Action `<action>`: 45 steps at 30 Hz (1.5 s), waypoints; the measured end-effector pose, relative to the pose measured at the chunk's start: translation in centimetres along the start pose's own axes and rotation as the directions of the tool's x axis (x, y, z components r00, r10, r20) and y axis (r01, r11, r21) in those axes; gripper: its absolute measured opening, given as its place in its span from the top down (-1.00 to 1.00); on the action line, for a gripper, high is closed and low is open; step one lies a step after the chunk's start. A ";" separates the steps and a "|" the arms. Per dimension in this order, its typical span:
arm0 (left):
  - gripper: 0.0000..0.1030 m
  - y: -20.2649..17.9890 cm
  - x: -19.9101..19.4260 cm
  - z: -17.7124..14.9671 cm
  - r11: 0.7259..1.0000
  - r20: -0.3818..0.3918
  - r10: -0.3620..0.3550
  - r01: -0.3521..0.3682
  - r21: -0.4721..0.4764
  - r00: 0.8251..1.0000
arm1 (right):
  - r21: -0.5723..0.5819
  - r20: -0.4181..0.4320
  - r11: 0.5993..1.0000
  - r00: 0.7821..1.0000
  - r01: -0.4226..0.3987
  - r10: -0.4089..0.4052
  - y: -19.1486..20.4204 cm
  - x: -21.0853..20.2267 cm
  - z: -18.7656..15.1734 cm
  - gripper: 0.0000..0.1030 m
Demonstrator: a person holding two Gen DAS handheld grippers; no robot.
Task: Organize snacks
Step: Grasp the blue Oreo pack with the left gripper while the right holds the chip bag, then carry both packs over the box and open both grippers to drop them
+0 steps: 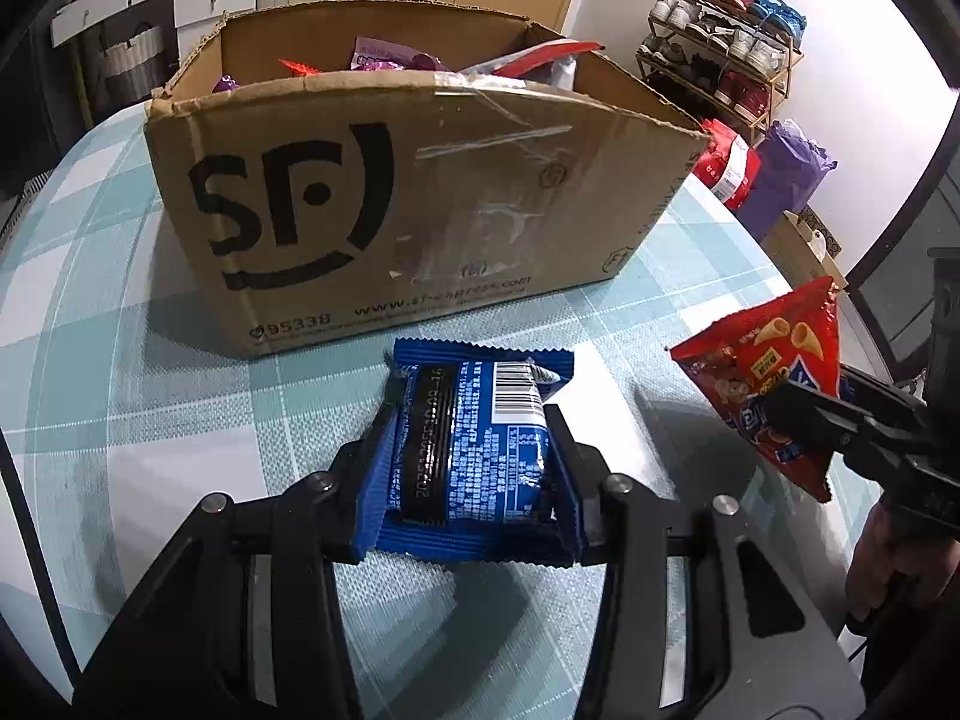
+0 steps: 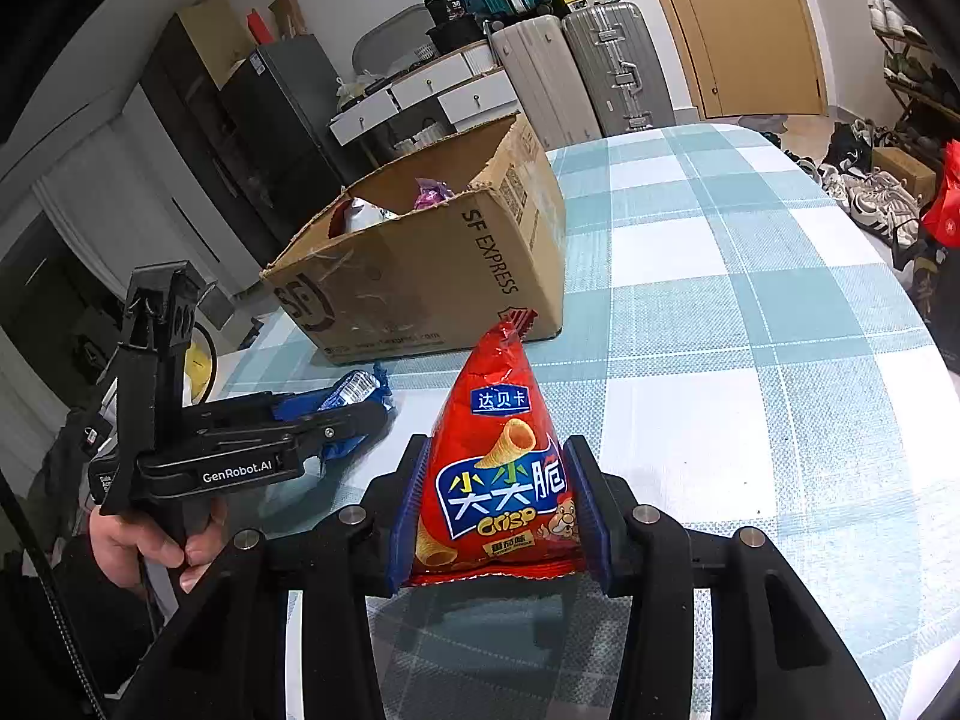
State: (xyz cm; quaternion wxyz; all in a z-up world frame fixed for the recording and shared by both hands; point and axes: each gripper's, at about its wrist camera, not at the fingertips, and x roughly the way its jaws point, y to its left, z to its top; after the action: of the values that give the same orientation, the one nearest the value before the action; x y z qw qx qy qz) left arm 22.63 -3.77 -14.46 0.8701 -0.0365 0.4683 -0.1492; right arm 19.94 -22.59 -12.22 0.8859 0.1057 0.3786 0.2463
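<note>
While the left gripper [image 1: 468, 456] clamps its fingers on a blue snack packet [image 1: 474, 450] lying on the checked bench [image 1: 150, 420], the right gripper [image 2: 498, 516] pinches a red crisp bag [image 2: 504, 480] upright, near the open cardboard box [image 1: 390, 210].

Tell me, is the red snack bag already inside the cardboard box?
No, the red snack bag is outside the cardboard box, held between the fingers of the right gripper above the table.
</note>
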 end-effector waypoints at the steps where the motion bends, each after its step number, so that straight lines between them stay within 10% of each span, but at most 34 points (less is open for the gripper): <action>1: 0.18 0.0 0.0 -0.2 1.000 -0.001 -0.003 0.003 -0.002 1.000 | -0.004 -0.004 1.000 1.000 0.007 -0.007 0.1 0.0 0.0 0.13; 35: 0.18 -0.1 -9.9 1.8 0.999 0.126 -0.033 0.033 0.004 0.991 | -0.111 0.102 0.993 0.994 -0.025 0.037 5.4 -5.4 3.2 0.13; 45: 0.18 -1.2 -15.2 4.6 0.996 0.219 0.065 -0.076 0.042 0.974 | -0.145 0.147 0.988 0.987 -0.047 0.068 7.3 -6.7 6.5 0.13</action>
State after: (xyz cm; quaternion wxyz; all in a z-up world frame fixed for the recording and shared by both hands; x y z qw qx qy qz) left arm 18.34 -0.81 0.57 0.9214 -0.0142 0.3677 -0.1249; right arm 18.10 -19.83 -0.87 0.9099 0.0722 0.2887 0.2892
